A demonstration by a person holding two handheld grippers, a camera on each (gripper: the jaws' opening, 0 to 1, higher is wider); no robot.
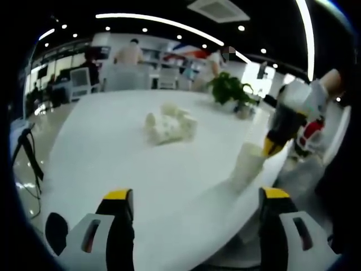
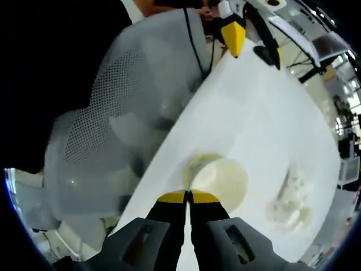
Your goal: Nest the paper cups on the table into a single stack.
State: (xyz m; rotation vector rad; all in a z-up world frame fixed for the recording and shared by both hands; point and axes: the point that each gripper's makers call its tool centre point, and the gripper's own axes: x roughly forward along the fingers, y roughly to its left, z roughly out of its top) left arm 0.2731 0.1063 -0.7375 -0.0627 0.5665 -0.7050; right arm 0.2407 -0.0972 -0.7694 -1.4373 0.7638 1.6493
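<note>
A white paper cup (image 1: 247, 165) stands upright near the table's right edge. My right gripper (image 1: 269, 148) reaches it from the right, yellow tips at its rim. In the right gripper view I look down into the same cup (image 2: 223, 179), and my right gripper (image 2: 189, 196) has its jaws pressed together on the near rim. A loose pile of white paper cups (image 1: 169, 126) lies in the middle of the table, also seen as the pile (image 2: 289, 199) at the right. My left gripper (image 1: 196, 195) is open above the near table, nothing between its jaws; it shows as the left gripper (image 2: 242, 36) at the top.
The white table (image 1: 113, 152) is long. A potted plant (image 1: 228, 88) stands at its far right. People and chairs are beyond the far end. A grey mesh chair (image 2: 113, 130) sits close beside the table edge by the cup.
</note>
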